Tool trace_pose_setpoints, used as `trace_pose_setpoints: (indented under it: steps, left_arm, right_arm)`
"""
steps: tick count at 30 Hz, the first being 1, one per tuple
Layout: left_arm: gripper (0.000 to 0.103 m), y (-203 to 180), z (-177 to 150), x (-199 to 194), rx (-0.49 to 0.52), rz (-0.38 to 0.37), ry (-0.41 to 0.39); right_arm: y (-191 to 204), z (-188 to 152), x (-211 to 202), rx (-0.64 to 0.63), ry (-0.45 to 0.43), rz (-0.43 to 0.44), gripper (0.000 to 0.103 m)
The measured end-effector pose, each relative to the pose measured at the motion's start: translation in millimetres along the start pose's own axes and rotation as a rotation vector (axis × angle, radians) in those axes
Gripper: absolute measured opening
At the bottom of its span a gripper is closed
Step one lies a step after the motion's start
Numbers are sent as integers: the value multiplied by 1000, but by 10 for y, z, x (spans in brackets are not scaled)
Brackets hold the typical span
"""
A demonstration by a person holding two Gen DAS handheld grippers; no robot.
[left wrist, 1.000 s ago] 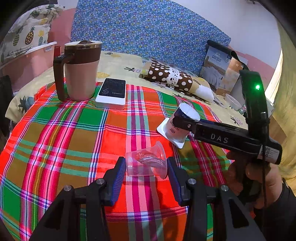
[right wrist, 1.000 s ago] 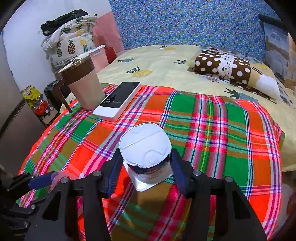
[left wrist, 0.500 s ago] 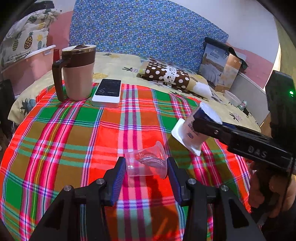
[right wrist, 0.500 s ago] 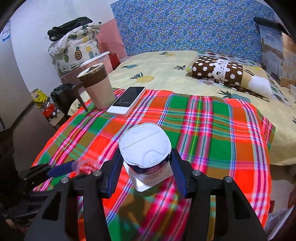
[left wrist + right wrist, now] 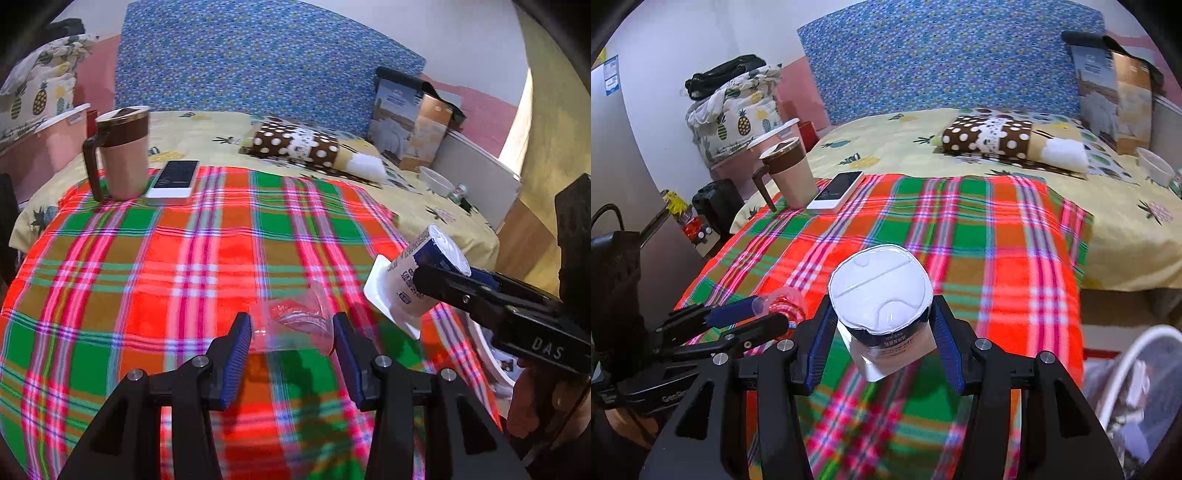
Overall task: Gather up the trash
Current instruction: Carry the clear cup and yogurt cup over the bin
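My left gripper (image 5: 291, 332) is shut on a crumpled clear plastic cup (image 5: 295, 321), held above the plaid cloth (image 5: 184, 266); the cup also shows in the right wrist view (image 5: 781, 304). My right gripper (image 5: 881, 332) is shut on a white yogurt cup (image 5: 881, 299) with a blue label, held upside down above the cloth's near edge. In the left wrist view the yogurt cup (image 5: 413, 280) hangs tilted at the right, clear of the cloth.
A brown-and-pink mug (image 5: 123, 155) and a white phone-like device (image 5: 173, 182) stand at the cloth's far left. A polka-dot pillow (image 5: 295, 147) lies on the bed behind. A white-rimmed bin (image 5: 1137, 380) with rubbish stands on the floor at lower right.
Both grippers have lifted and drawn back from the table, each keeping its cup. The yogurt cup has moved right, toward the cloth's edge and the bin.
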State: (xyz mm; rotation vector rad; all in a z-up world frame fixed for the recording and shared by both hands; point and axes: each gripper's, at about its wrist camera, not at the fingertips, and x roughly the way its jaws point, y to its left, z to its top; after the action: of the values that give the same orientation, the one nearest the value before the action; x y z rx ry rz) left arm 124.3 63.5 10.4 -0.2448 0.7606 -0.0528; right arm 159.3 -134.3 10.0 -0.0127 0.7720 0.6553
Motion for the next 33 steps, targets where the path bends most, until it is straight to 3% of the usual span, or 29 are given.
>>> trace_pose_setpoints:
  steps: [14,33]
  left_arm:
    - [46,-689,-168,-88,94,-104,16]
    - [46,-1837,-178,261,259,-252,63]
  right_arm:
    - [-344,-365,-469,129,-55,-90,53]
    - [-1118,-757,-1050,311,-140,-261,53]
